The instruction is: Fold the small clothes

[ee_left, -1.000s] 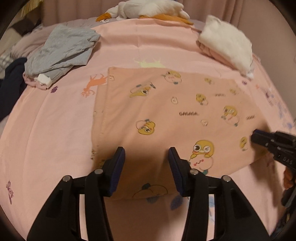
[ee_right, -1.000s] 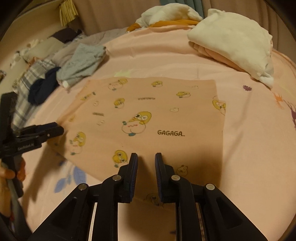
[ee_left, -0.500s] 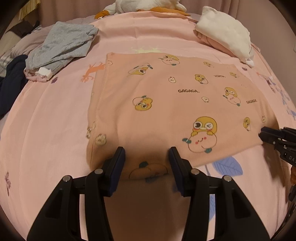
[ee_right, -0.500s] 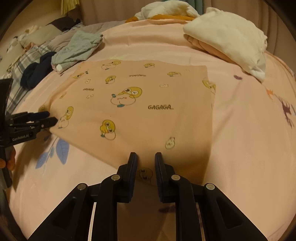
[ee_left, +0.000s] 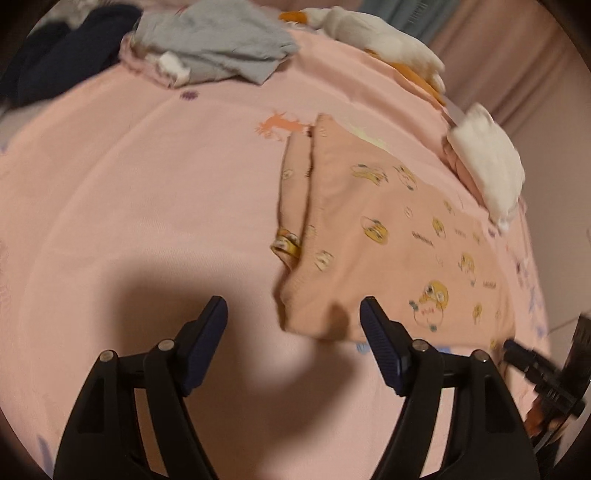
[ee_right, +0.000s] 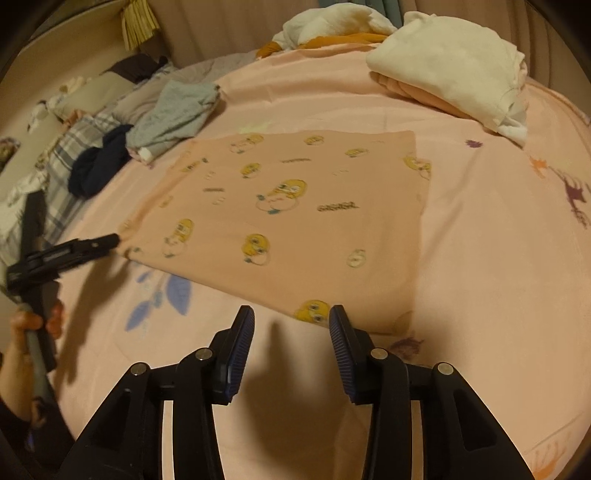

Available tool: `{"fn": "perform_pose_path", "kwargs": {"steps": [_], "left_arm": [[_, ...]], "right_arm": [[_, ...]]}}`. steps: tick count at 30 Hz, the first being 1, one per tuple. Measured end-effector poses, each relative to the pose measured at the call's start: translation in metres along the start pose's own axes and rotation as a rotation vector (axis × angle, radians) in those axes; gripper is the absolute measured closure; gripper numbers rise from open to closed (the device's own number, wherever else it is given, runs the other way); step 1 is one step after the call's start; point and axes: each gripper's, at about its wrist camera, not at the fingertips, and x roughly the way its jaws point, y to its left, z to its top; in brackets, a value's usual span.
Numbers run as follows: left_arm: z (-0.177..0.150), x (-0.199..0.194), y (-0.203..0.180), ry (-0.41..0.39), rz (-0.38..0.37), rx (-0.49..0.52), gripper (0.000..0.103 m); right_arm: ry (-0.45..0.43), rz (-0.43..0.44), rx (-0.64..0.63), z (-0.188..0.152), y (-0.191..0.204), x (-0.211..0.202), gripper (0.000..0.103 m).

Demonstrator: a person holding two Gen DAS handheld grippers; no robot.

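Note:
A peach garment point(ee_left: 369, 229) printed with yellow cartoon figures lies flat on the pink bed sheet point(ee_left: 147, 184), and it is also seen in the right wrist view point(ee_right: 295, 206). My left gripper point(ee_left: 293, 314) hovers at the garment's near-left corner. Its jaws are opening wide and the pads do not press the cloth. My right gripper point(ee_right: 291, 319) stands just short of the garment's near edge. Its jaws are opening with nothing between them. Each gripper shows in the other's view: the right gripper point(ee_left: 511, 345) and the left gripper point(ee_right: 112, 240), the latter held by a hand point(ee_right: 29, 325).
A crumpled grey garment point(ee_right: 173, 114) and a dark navy one point(ee_right: 99, 166) lie at the far left. A folded white and peach stack point(ee_right: 450, 62) sits far right. A white and orange pile point(ee_right: 332, 26) is at the back, before a curtain.
Both grippers have opened and let go of the garment's near edge, then drawn back from it. The left gripper has rolled and swung left, so the garment now lies to its right.

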Motion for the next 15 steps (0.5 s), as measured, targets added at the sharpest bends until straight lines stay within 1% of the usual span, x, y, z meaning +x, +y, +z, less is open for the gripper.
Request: {"fn": "perform_pose_path", "kwargs": {"steps": [2,4,7,9,15], "left_arm": [[0.006,0.006,0.004,0.006,-0.042,-0.039,0.029],[0.013,0.010,0.006,0.013,-0.100,-0.072,0.026],[0.028,0.019,0.010,0.031,-0.208,-0.148,0.025],[0.035,0.025,0.008,0.040,-0.222,-0.154,0.025],[0.057,0.048,-0.011,0.075,-0.237,-0.103,0.025]], "right_arm": [[-0.008,0.024,0.011,0.005,0.002,0.004,0.062],[-0.014,0.035,0.020,0.008,0.004,0.006,0.062],[-0.020,0.045,0.035,0.016,0.006,0.015,0.062],[-0.024,0.052,0.041,0.021,0.008,0.020,0.062],[-0.048,0.071,0.032,0.046,0.015,0.041,0.062]]}}
